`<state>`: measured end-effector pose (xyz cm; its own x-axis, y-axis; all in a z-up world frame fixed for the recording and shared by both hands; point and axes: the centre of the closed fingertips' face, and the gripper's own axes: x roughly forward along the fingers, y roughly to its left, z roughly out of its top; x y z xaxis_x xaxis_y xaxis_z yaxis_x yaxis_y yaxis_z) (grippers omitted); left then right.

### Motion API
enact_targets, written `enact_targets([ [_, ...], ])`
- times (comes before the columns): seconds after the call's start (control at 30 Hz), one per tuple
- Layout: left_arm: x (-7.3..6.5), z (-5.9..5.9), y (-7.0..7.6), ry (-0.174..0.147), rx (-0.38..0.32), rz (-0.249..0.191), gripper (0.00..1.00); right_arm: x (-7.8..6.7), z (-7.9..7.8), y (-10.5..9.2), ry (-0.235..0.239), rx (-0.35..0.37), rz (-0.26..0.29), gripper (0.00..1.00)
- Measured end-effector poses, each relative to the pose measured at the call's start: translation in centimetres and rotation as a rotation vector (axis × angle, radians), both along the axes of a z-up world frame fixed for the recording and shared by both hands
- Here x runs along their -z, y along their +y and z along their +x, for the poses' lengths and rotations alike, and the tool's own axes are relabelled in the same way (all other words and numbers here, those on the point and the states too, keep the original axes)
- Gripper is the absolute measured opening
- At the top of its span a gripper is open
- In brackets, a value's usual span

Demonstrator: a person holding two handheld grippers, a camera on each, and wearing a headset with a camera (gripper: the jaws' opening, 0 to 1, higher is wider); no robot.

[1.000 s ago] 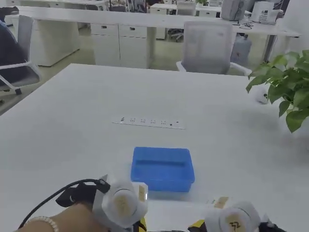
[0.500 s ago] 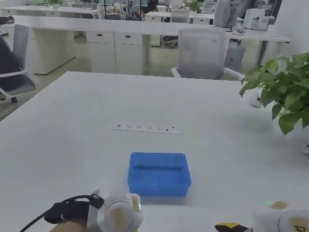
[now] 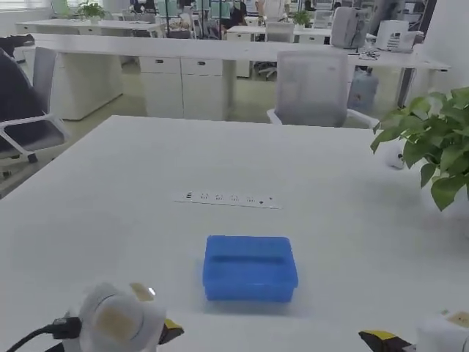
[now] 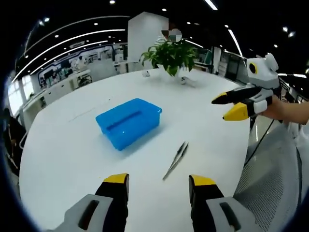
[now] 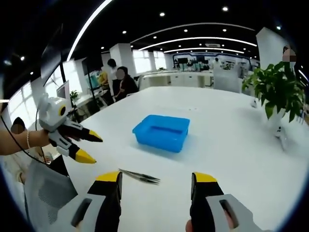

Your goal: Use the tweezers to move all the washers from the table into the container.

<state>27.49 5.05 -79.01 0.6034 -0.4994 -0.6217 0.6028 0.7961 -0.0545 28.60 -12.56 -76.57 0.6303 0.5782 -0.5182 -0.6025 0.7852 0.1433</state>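
A blue plastic container [image 3: 249, 268] sits open on the white table [image 3: 110, 213], just ahead of both grippers. Metal tweezers [image 4: 176, 159] lie flat on the table between the grippers and the container, also seen as tweezers [image 5: 140, 176] close before my right jaws. My left gripper [image 4: 158, 181] is open and holds nothing; its yellow tip pokes in at the bottom left of the head view [image 3: 167, 334]. My right gripper [image 5: 157, 178] is open and bare as well, low at the right [image 3: 381, 341]. Each gripper appears open in the other's view [image 4: 236, 104] [image 5: 79, 145].
A power strip [image 3: 229, 199] is set into the table beyond the container. A leafy potted plant [image 3: 436, 143] stands at the right edge. An office chair [image 3: 315, 81] stands behind the far side, with desks beyond.
Both grippers have drawn apart and lower in the head view, the left one leftward, the right one rightward. The container has stayed put.
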Motion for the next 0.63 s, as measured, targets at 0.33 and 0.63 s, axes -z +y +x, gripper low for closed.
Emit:
enact_targets([
  [0.33, -3.8, 0.5, 3.7, -0.163, -0.301, -0.136, 0.99, -1.5, 1.3, -1.5, -0.11, 0.086, 0.003, 0.9],
  [0.63, -3.4, -0.2, 3.4, -0.162, -0.292, -0.104, 0.99, -1.4, 1.9, -2.1, -0.112, 0.124, 0.018, 0.99],
])
